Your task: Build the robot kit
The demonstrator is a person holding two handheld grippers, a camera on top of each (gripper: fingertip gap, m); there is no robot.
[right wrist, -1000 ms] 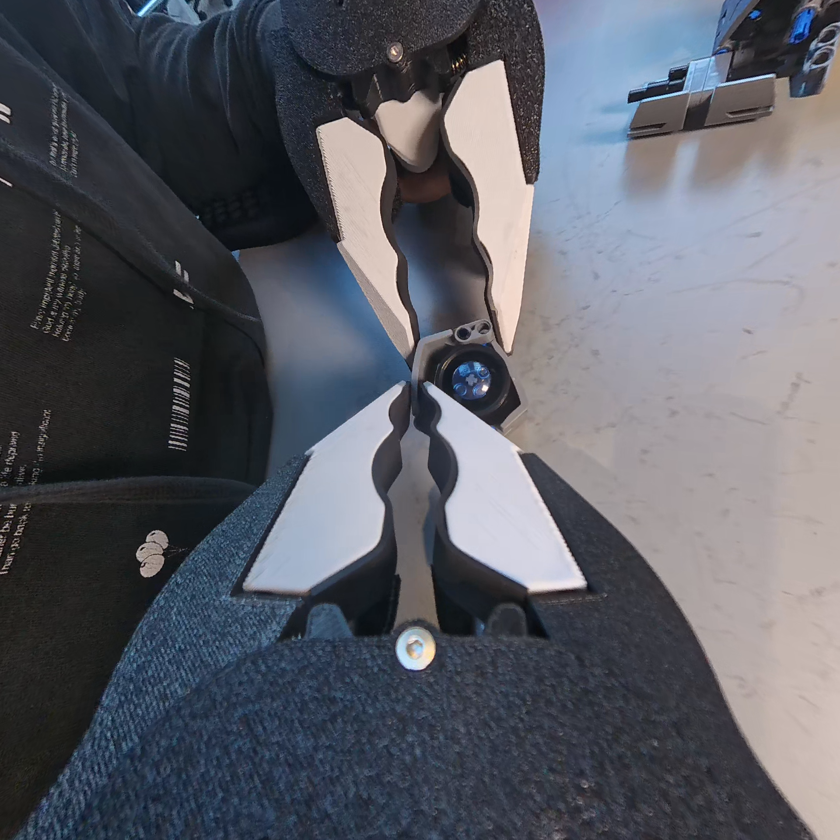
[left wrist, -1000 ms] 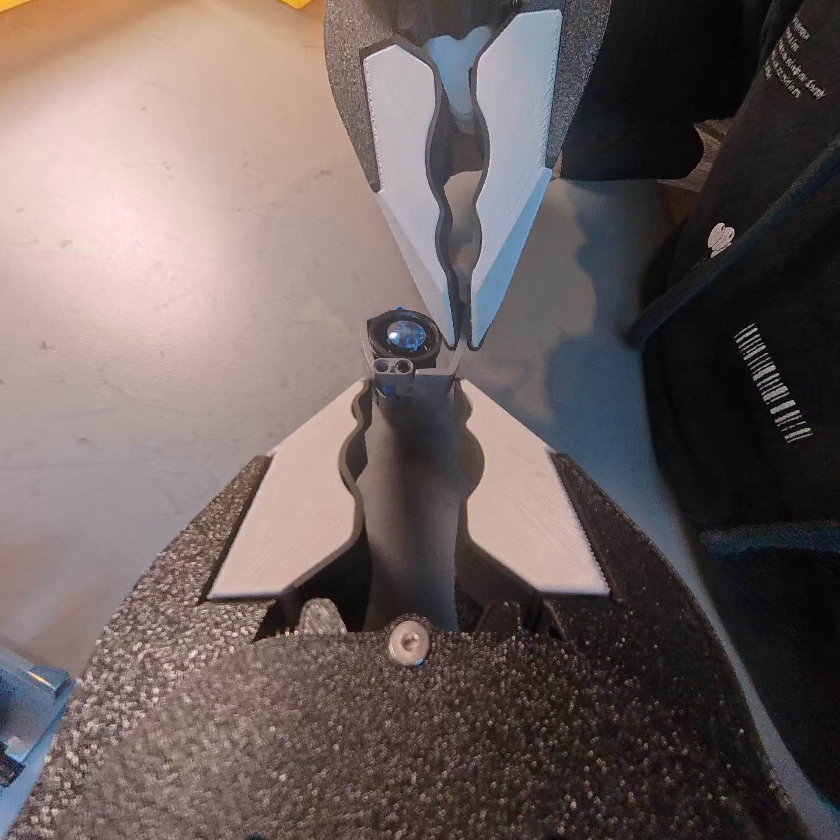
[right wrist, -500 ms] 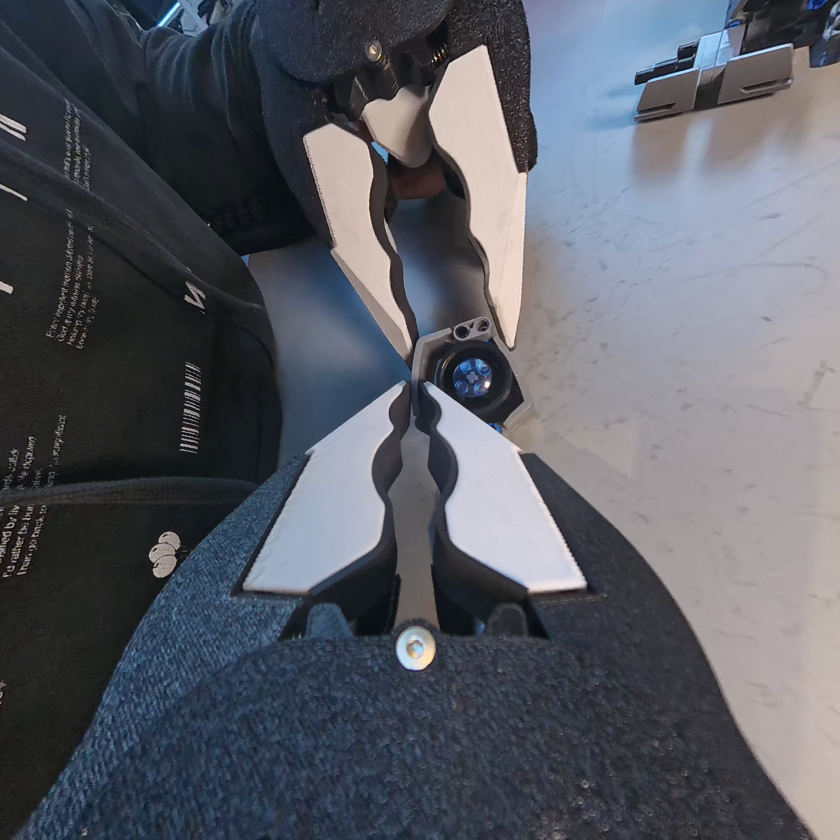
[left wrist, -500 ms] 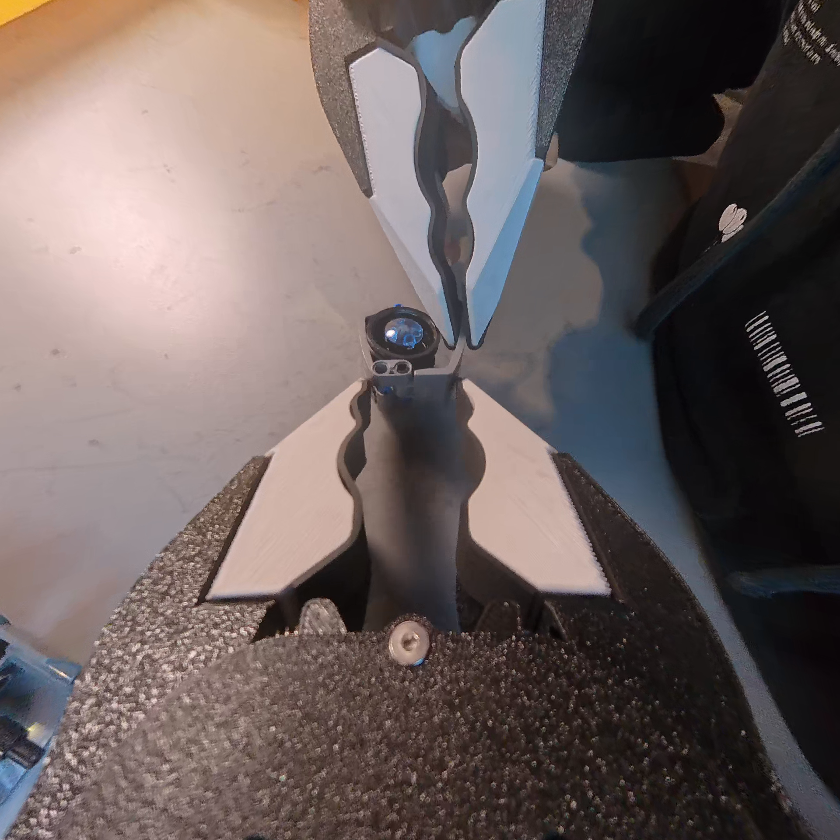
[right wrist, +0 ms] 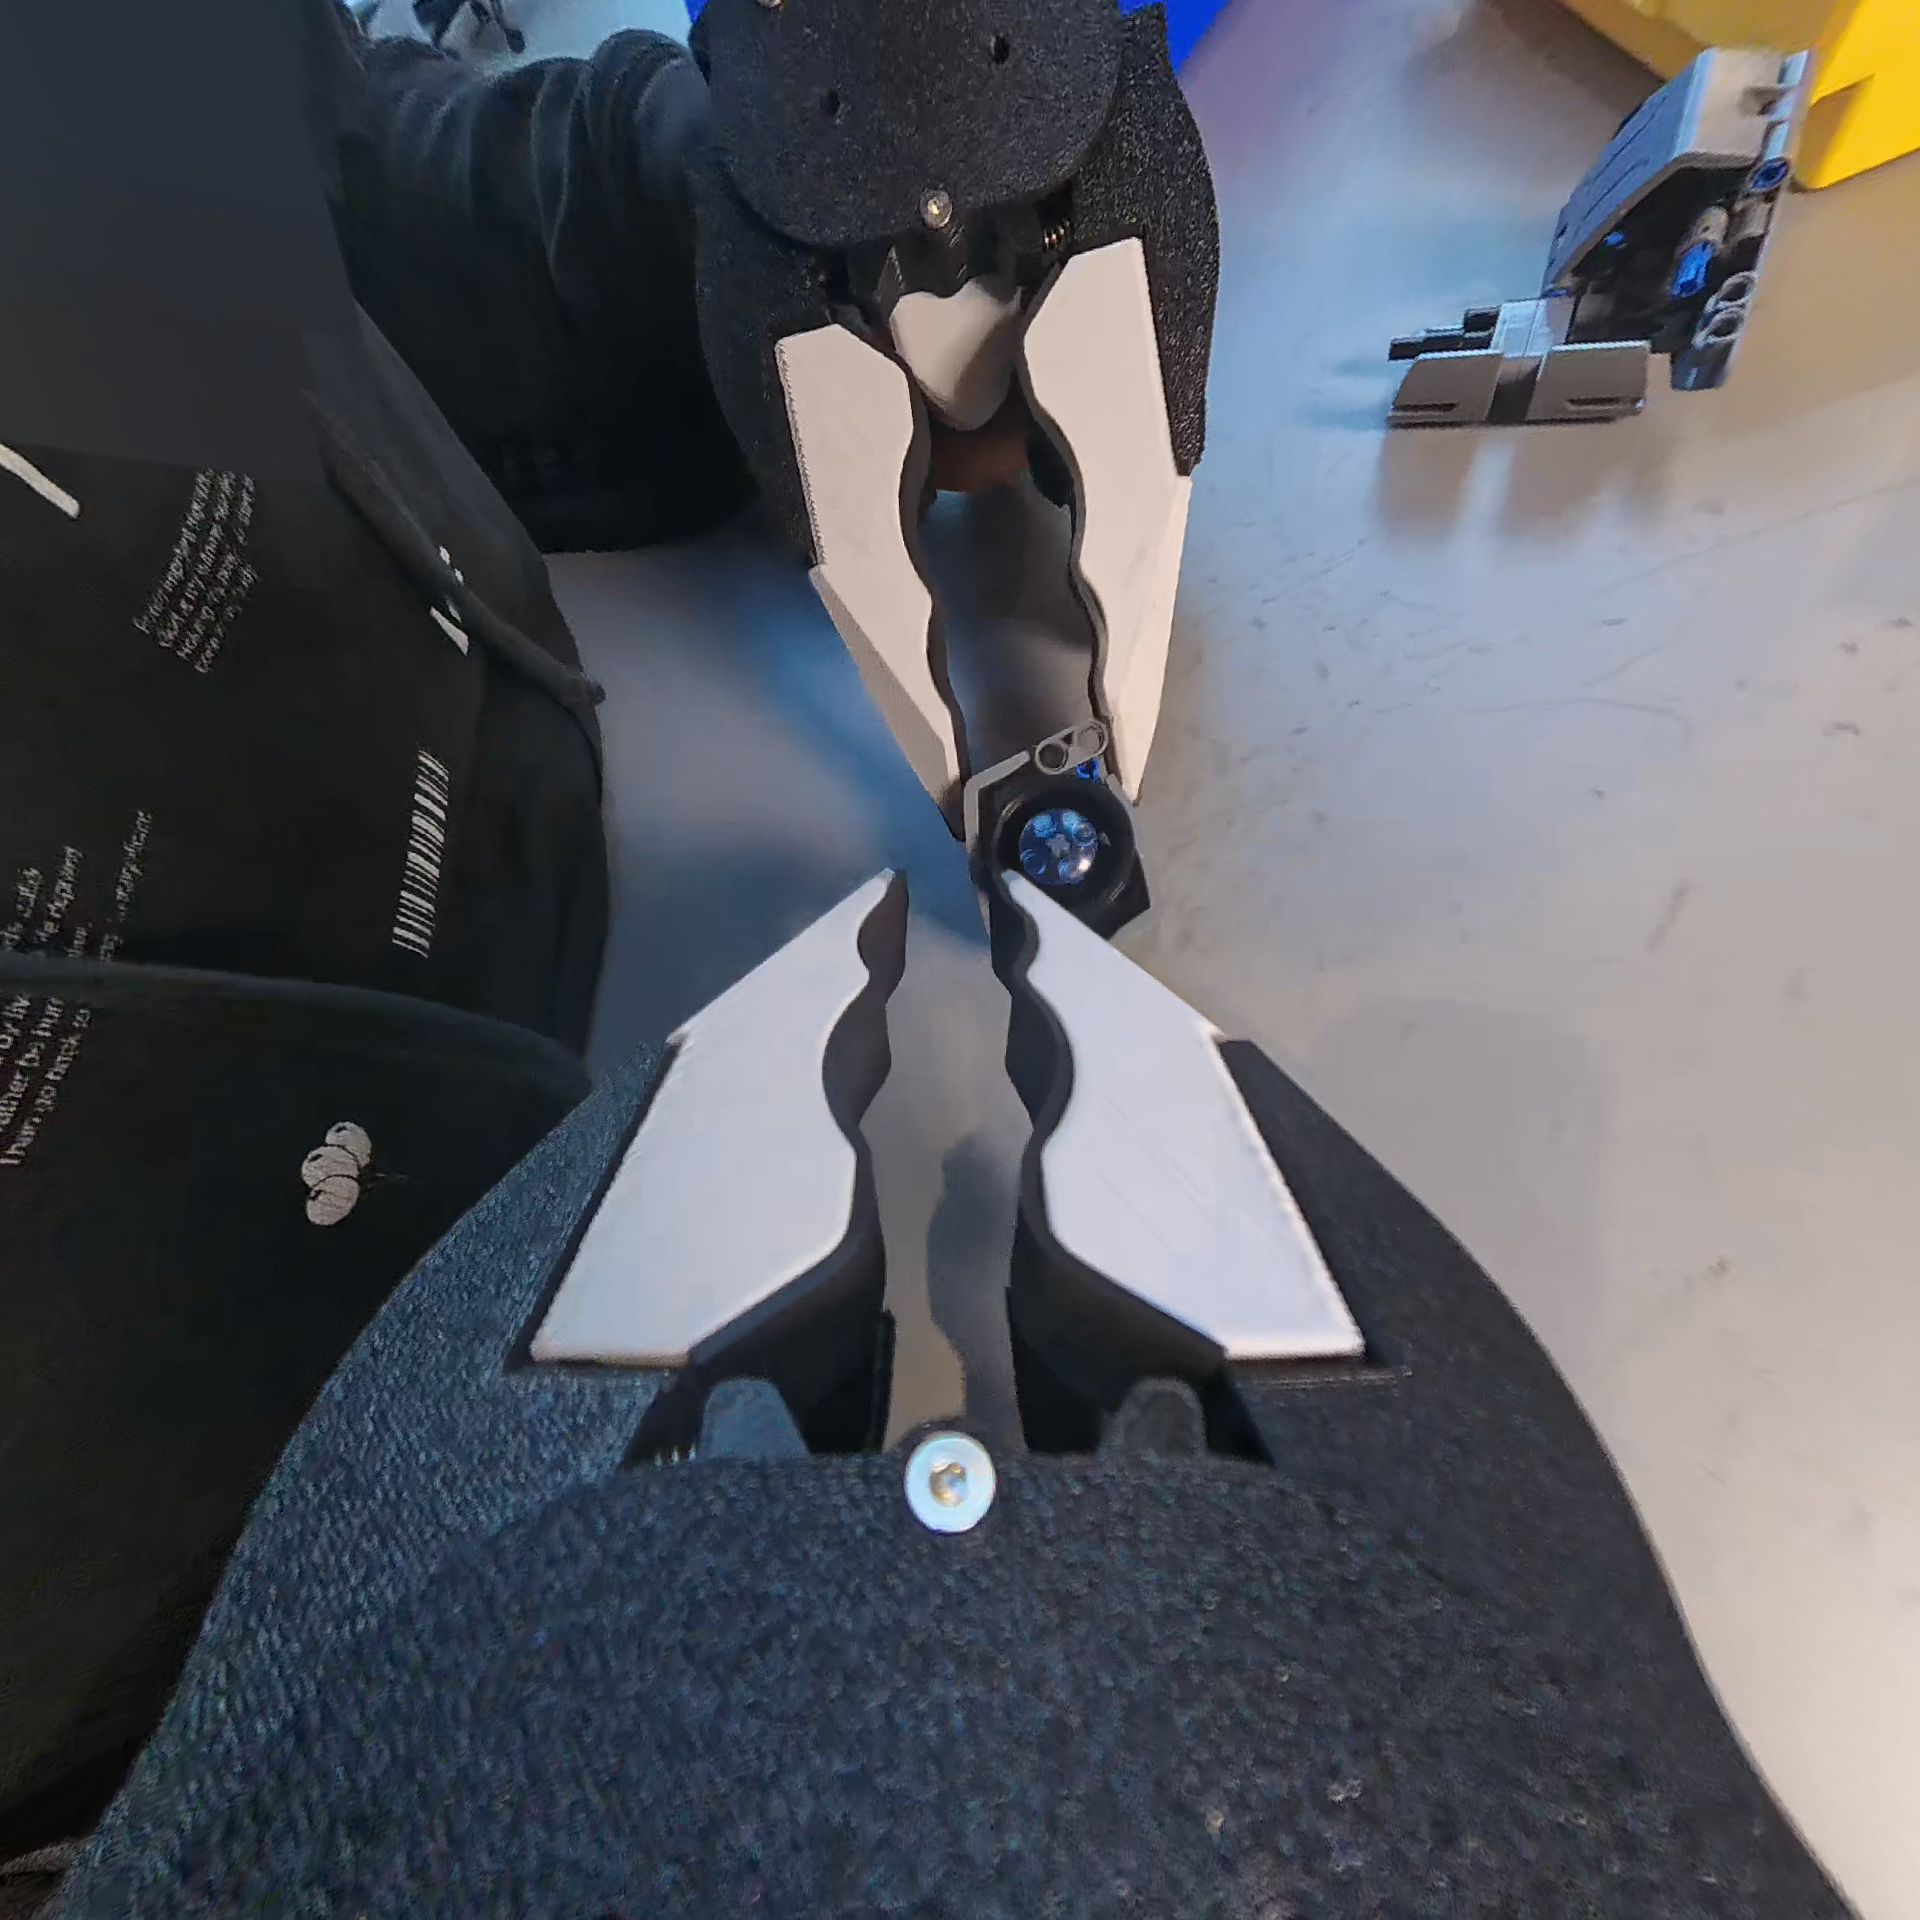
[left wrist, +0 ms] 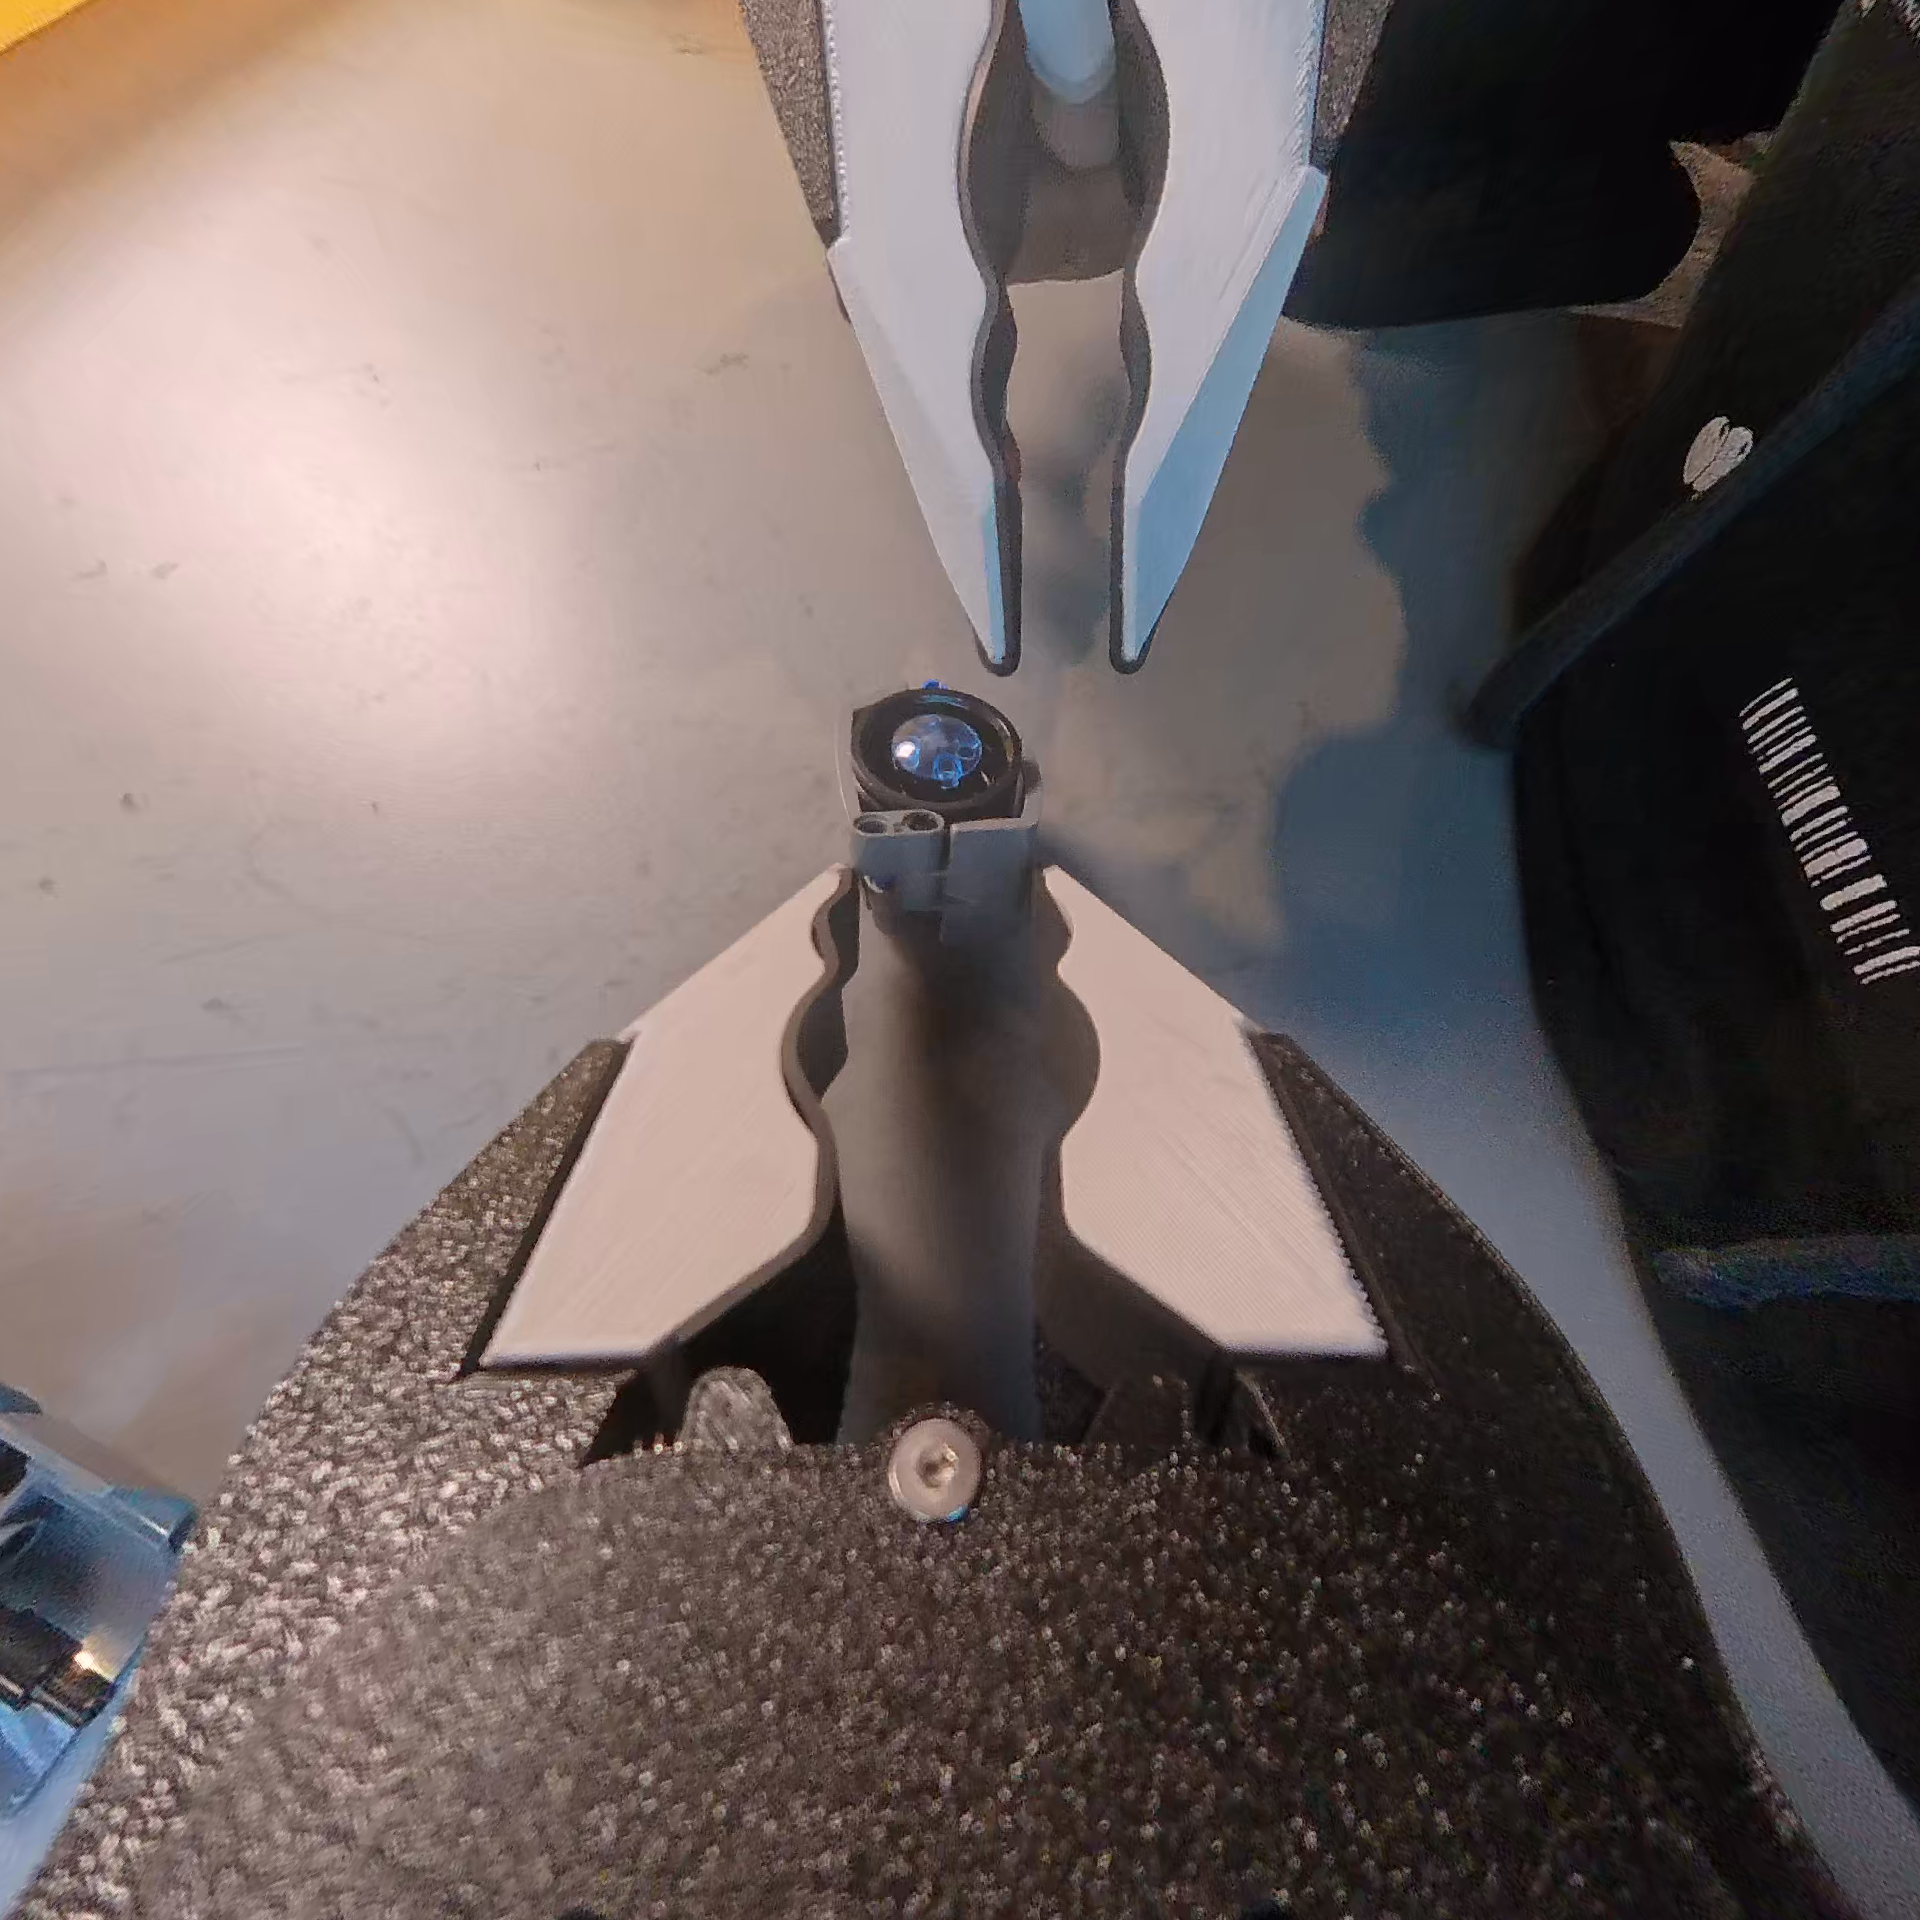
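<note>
- the left tongs [left wrist: 940,883] reach level and forward, low over the pale bench [left wrist: 364,520], tips clamped on the grey base of a small black-and-grey brick piece [left wrist: 935,790] with a blue centre.
- the right tongs [right wrist: 945,883] face them tip to tip, spread apart and holding nothing; the piece [right wrist: 1060,842] sits just off their right tip.
- a person's black printed garment [right wrist: 260,779] edges the bench; a grey-and-blue brick model [right wrist: 1621,281] lies well apart.
- whether the piece rests on the bench is unclear.
</note>
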